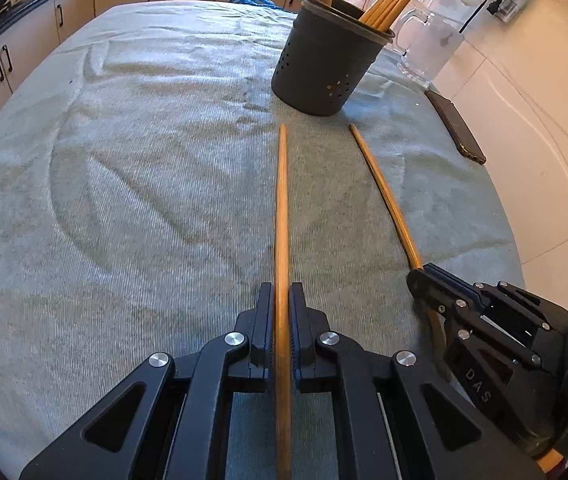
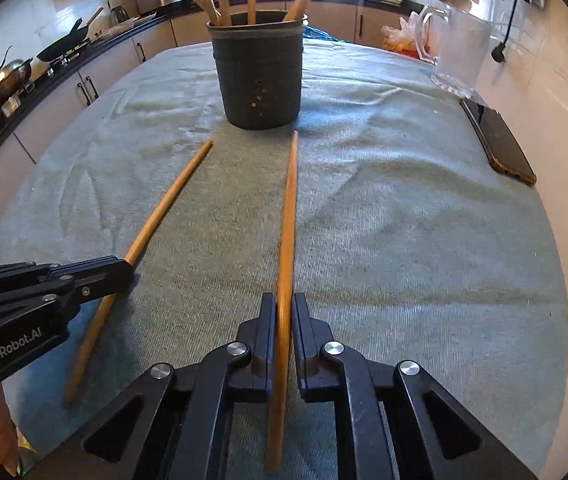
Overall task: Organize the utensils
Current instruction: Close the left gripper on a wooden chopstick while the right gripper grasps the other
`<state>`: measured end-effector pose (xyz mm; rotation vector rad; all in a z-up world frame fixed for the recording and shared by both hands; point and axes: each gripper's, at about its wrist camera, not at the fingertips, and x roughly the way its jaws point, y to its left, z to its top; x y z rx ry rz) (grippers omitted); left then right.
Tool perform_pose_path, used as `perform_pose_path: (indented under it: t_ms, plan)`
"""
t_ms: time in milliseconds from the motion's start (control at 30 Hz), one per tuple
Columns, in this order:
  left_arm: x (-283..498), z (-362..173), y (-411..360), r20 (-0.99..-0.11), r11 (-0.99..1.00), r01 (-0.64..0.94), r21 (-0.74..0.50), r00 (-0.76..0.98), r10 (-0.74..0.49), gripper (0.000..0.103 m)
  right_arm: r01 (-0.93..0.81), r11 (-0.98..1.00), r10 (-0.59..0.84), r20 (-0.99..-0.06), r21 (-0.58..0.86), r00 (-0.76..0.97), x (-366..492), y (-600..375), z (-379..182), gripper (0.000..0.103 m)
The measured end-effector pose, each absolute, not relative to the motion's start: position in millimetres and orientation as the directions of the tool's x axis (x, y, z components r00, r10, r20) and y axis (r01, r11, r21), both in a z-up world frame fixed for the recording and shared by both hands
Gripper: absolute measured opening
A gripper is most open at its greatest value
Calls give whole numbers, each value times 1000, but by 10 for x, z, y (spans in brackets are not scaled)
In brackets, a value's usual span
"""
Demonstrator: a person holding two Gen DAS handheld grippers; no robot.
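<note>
You've got one chopstick per gripper. Left gripper (image 1: 281, 300) is clamped together on the left chopstick (image 1: 282, 208); right gripper (image 2: 284, 308) is clamped on the right chopstick (image 2: 290, 216). No gap at the pads in either wrist view.

Both sticks lie on the grey-green cloth (image 1: 123, 200) just short of the utensil holder (image 1: 326, 64), thin tips pointing at its base, each tip near it but not touching. You're gripping toward the thick ends, my guess so the long free length can swing up and drop tip-first into the holder.

Both grippers point steeply down at the cloth, side by side and apart.

Count:
- chopsticks outside the holder: 2, both gripped
- sticks and handles already standing in the holder: at least 5; exact number I can't tell, tops are cut off
- holder: 1

Also near the holder: one glass mug (image 2: 460, 52) behind it to the side, one phone (image 2: 500, 140) lying flat at the cloth's edge.
</note>
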<state>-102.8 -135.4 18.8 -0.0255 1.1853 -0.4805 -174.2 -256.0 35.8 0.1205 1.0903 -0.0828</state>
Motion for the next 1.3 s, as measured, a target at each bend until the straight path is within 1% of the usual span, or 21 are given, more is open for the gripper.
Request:
perform_pose_path:
  t_ms: [233, 300, 333, 367, 400, 433, 467, 533, 633, 733, 767, 867, 1133, 1200, 1233, 1300]
  plan:
    - [-1211, 206, -1275, -882, 893, 369, -260, 286, -375, 7, 122, 992, -33, -899, 23, 437, -2098, -2607, 410, 8]
    - [-1235, 214, -1279, -886, 892, 374, -255, 279, -370, 7, 125, 991, -19, -906, 37, 422, -2186, -2655, 413, 10]
    - [-1242, 231, -1279, -889, 893, 374, -252, 275, -366, 7, 131, 990, -8, -908, 52, 419, -2221, -2689, 411, 15]
    - [-1246, 241, -1277, -889, 892, 375, -252, 274, -366, 9, 135, 989, 3, -908, 65, 419, -2248, -2712, 410, 23]
    - [-1244, 268, -1275, -888, 892, 375, -254, 275, -368, 10, 137, 987, 15, -908, 79, 420, -2258, -2735, 409, 27]
    - [-1237, 280, -1274, -886, 891, 375, -255, 278, -371, 15, 139, 986, 29, -906, 96, 421, -2260, -2764, 409, 34]
    - [-1225, 315, -1270, -883, 891, 376, -253, 287, -372, 22, 144, 984, 31, -906, 101, 423, -2257, -2768, 408, 36]
    - [-1186, 356, -1265, -879, 895, 375, -241, 308, -365, 29, 152, 983, 28, -904, 102, 428, -2227, -2783, 410, 36]
    - [-1057, 360, -1290, -886, 903, 374, -212, 316, -339, 29, 162, 982, 23, -903, 102, 430, -2094, -2808, 410, 36]
    - [-887, 315, -1385, -897, 898, 400, -181, 308, -318, 29, 178, 976, 39, -906, 125, 421, -1913, -2864, 371, 36]
    - [-813, 289, -1439, -902, 897, 413, -159, 308, -302, 29, 179, 976, 38, -906, 124, 422, -1856, -2872, 374, 36]
    - [-659, 222, -1549, -913, 890, 433, -143, 289, -288, 29, 168, 979, 36, -909, 116, 416, -1646, -2873, 364, 36]
    - [-367, 216, -1781, -912, 877, 463, -130, 292, -289, 29, 116, 993, -23, -917, 25, 398, -1169, -2827, 318, 34]
    - [-335, 217, -1803, -908, 873, 467, -137, 293, -299, 29, 109, 994, -20, -915, 26, 402, -1101, -2833, 315, 30]
    - [-329, 217, -1809, -906, 871, 471, -140, 294, -305, 29, 108, 994, -22, -913, 24, 407, -1086, -2839, 312, 25]
    - [-324, 219, -1819, -901, 864, 482, -148, 294, -318, 29, 106, 994, -23, -907, 25, 421, -1061, -2836, 306, 22]
